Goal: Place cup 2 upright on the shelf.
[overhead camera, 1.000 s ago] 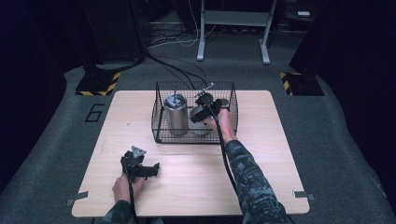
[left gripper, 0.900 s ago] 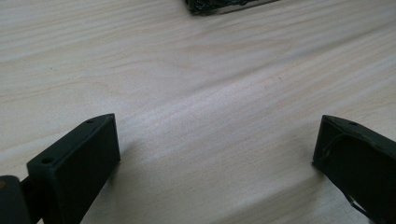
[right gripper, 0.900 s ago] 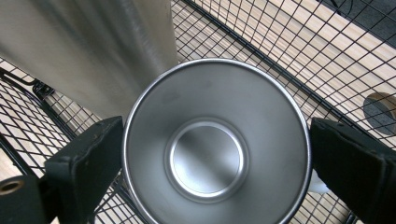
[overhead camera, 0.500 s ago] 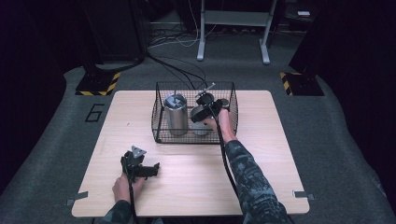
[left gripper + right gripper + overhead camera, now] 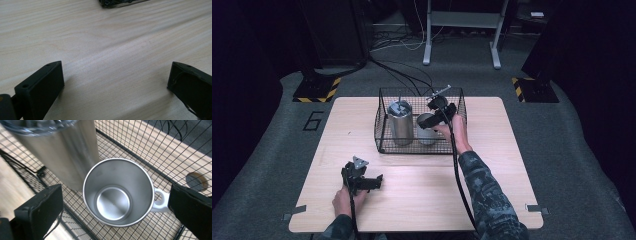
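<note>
Your right gripper point(image 5: 115, 202) hangs inside the black wire basket point(image 5: 384, 141), jaws spread wide over a steel mug point(image 5: 118, 191). The mug stands upright on the basket's mesh floor, empty, round and smooth-walled, its loop handle beside one jaw. A taller brushed-metal tumbler point(image 5: 65, 152) with a clear lid stands just beside it. The basket sits at the far edge of the pale wood-grain worktop point(image 5: 492, 165). Your left gripper point(image 5: 374, 182) rests near the worktop's near-left corner, jaws spread, pinching nothing.
</note>
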A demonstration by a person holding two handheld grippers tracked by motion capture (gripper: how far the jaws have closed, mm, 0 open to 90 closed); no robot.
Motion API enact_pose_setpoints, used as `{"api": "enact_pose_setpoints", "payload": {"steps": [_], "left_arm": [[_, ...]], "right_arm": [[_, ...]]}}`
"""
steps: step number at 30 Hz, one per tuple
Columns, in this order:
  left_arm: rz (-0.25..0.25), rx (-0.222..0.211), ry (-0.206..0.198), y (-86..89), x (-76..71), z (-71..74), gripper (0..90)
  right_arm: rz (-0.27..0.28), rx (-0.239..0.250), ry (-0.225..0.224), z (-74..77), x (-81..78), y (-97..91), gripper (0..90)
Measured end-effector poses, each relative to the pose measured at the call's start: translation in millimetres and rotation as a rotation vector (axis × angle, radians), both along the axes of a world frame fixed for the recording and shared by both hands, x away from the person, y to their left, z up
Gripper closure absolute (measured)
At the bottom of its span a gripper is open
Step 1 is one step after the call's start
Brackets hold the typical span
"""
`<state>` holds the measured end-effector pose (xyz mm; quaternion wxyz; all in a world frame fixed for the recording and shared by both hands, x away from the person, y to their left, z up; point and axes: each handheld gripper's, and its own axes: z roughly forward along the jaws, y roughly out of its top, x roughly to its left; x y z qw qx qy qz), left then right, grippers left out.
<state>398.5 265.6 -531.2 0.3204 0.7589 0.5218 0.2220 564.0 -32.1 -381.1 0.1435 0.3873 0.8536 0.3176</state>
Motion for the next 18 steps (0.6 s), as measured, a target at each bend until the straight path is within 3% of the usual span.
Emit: {"api": "enact_pose_setpoints", "payload": {"steps": [8, 18], "left_arm": [[-0.004, 0.000, 0.004, 0.3, 0.0, 0.3, 0.3], [-0.008, 0.003, 0.004, 0.6, 0.2, 0.4, 0.4]], "right_arm": [[0.064, 0.036, -0.078, 30.5, -29.1, -13.1, 0.0], [0.091, 0.055, -0.101, 49.4, -72.2, -27.6, 0.0]]}}
